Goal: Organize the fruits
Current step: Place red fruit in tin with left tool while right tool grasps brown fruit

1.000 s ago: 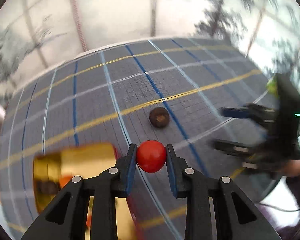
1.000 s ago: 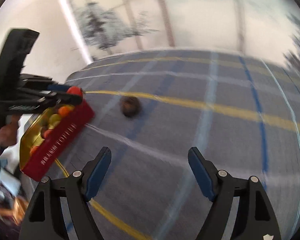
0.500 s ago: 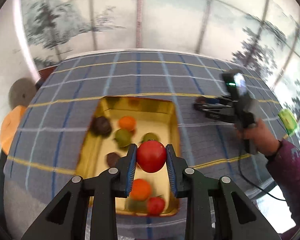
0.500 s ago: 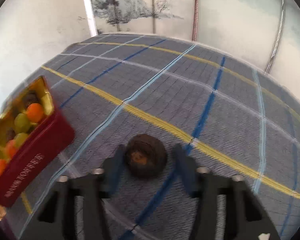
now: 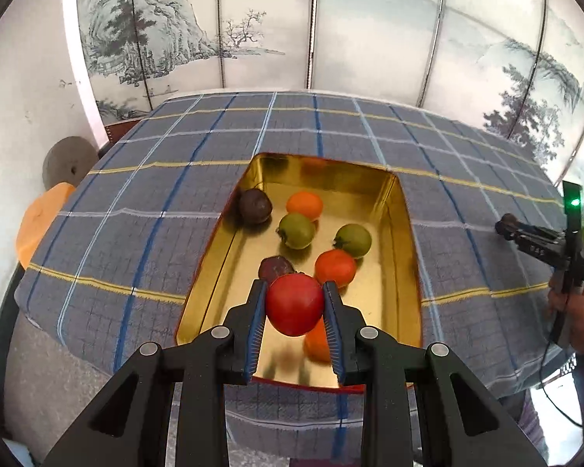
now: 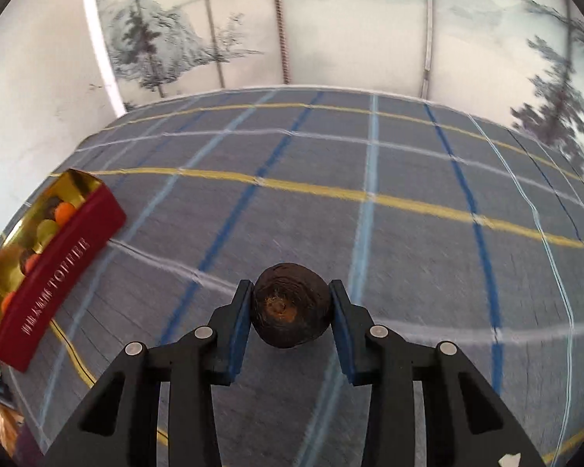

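Pinching a red tomato [image 5: 294,304] between its blue-padded jaws, the left gripper [image 5: 295,313] hangs above the near end of a gold-lined tin [image 5: 405,233] that sits on the checked cloth [image 5: 144,210] covering the desk. Inside the tin lie two green fruits [image 5: 296,230], three orange ones, the nearest partly hidden under the tomato, and two dark brown ones, one against the far left wall [image 5: 255,206] and one just beyond the left jaw.

At the right of the left wrist view, the right gripper [image 5: 504,226] is held out over the cloth, well apart from the tin, with a small dark shape at its tip. Seen from its own camera, the right gripper [image 6: 290,311] has its jaws pressed onto a dark brown round fruit [image 6: 290,309] with an orange-brown spot on its near face, over the blue and yellow lines of the cloth. Whether that fruit touches the cloth cannot be told. The tin shows at the far left of this view, its red outer wall [image 6: 58,276] carrying white lettering, with orange and green fruit visible over the rim.
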The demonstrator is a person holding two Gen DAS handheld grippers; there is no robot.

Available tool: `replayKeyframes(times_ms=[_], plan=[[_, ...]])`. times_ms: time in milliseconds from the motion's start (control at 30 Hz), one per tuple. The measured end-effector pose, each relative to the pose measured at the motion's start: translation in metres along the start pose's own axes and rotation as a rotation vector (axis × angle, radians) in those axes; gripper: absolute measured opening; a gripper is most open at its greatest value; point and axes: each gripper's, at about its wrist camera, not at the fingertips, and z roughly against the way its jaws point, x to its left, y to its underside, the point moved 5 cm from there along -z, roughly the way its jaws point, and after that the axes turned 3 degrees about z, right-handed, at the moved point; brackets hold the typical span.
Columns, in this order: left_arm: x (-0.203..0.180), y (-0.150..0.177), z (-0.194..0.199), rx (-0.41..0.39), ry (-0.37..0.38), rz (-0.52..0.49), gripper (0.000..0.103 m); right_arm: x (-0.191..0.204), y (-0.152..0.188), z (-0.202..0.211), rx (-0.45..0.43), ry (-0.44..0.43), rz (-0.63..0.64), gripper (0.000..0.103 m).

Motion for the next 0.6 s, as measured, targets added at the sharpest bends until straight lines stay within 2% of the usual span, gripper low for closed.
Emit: replayKeyframes(times_ms=[267,600], plan=[[0.014,0.003,-0.015,0.001,-0.03,0.039,0.03,0.0,0.005,-0.001,0.022,0.043,0.0,0.036],[0.018,0.011,-0.034,0.028,-0.034,0.048,0.03,0.004,0.005,-0.009,0.052,0.052,0.018,0.036]])
